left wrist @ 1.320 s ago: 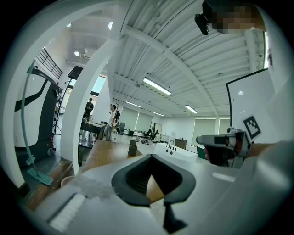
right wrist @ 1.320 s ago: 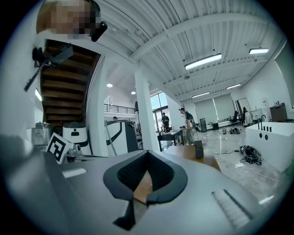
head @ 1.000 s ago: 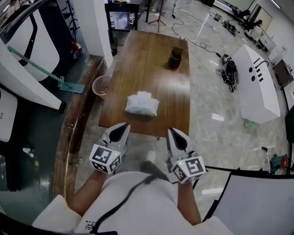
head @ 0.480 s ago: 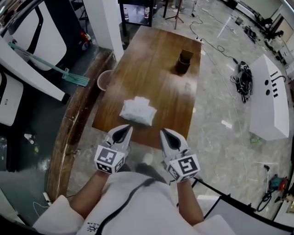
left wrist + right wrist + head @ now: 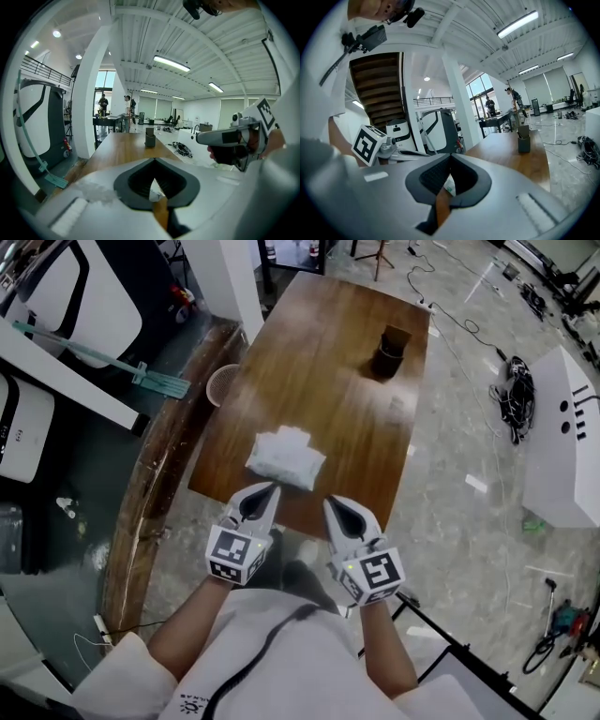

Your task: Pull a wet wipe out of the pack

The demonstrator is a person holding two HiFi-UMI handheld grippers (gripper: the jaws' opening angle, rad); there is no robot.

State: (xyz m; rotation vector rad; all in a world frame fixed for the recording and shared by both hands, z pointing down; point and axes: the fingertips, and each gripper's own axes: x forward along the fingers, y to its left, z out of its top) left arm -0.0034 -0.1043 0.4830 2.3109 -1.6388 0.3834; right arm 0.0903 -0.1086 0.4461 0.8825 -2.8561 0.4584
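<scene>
- Overhead first, from the head view: the left gripper (image 5: pixel 267 488) and the right gripper (image 5: pixel 330 502) are held side by side over the near edge of a wooden table (image 5: pixel 319 362), a little apart, tips pointing toward 12 o'clock.
- The white wipe pack (image 5: pixel 284 457) lies flat on the table's near end, just past the left gripper's tips and at about 11 o'clock from the right gripper; neither gripper touches it.
- A dark holder (image 5: pixel 392 350) stands at about 1 o'clock, well apart from the pack, near the table's far right edge.
- On the floor at 10 o'clock, beside the table's left edge, sit a round basket (image 5: pixel 223 382) and a green mop (image 5: pixel 141 379).
- Left gripper view: the fingers are pressed together, tips meeting in a point with nothing pinched – only a sliver of white pack and brown table shows through the gap below them. The right gripper shows at 3 o'clock, and the holder at 12 o'clock.
- Right gripper view: its fingers are likewise closed tip to tip and empty – pack and table edge show through the gap. The left gripper's marker cube sits at 9 o'clock, the holder at 2 o'clock.
</scene>
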